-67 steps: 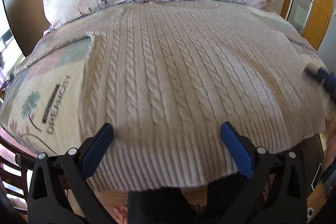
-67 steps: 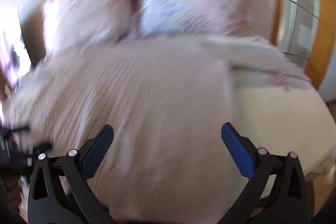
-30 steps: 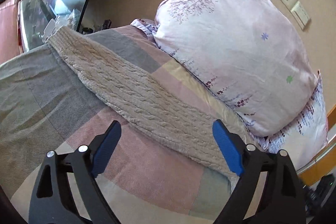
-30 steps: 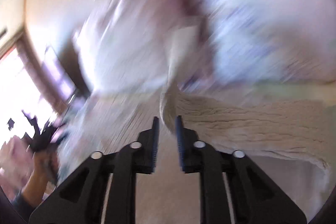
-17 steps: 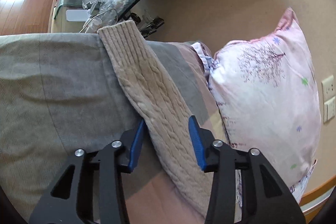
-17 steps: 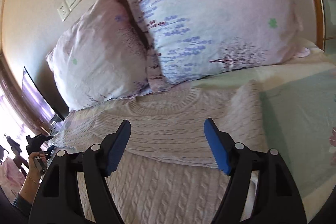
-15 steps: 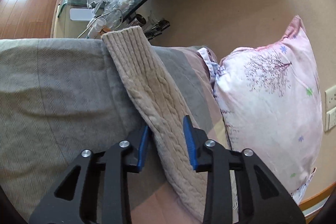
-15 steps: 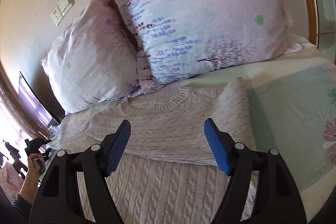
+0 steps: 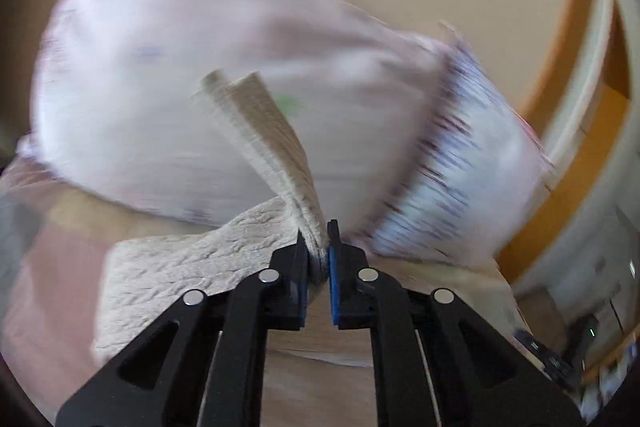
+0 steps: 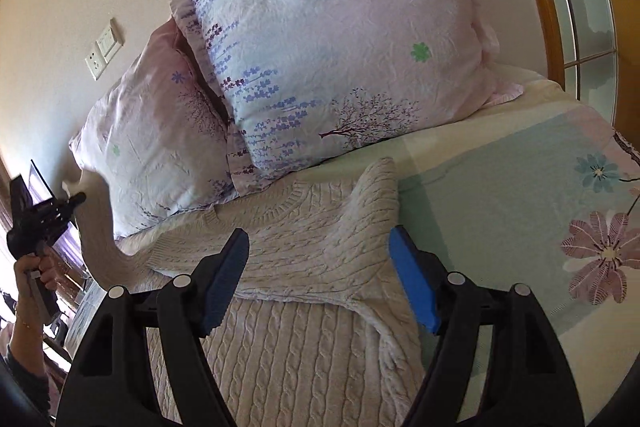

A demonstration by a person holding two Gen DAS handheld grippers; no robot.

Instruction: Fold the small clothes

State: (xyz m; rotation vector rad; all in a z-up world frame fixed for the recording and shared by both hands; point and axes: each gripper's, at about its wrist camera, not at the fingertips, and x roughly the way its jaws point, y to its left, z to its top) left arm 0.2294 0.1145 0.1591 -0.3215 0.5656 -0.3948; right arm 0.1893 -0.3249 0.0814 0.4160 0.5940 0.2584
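Observation:
A cream cable-knit sweater (image 10: pixel 288 339) lies flat on the bed, one sleeve (image 10: pixel 320 259) folded across its chest below the collar. My right gripper (image 10: pixel 320 279) is open and empty, just above that folded sleeve. My left gripper (image 9: pixel 318 251) is shut on the other sleeve (image 9: pixel 264 135), which it holds raised off the bed; that view is blurred. In the right wrist view the left gripper (image 10: pixel 76 201) shows at the far left, in a hand, with the lifted sleeve (image 10: pixel 96 239) hanging from it.
Two floral pillows (image 10: pixel 340 47) lean on the wall at the head of the bed. A flowered bedsheet (image 10: pixel 520 207) lies to the right of the sweater. A wooden-framed glass panel (image 10: pixel 576 7) stands at the far right. Wall sockets (image 10: pixel 102 51) sit above the pillows.
My left gripper has closed on the sleeve and lifted it off the bed edge, swinging toward the pillows. My right gripper stays open and has shifted slightly over the folded sleeve.

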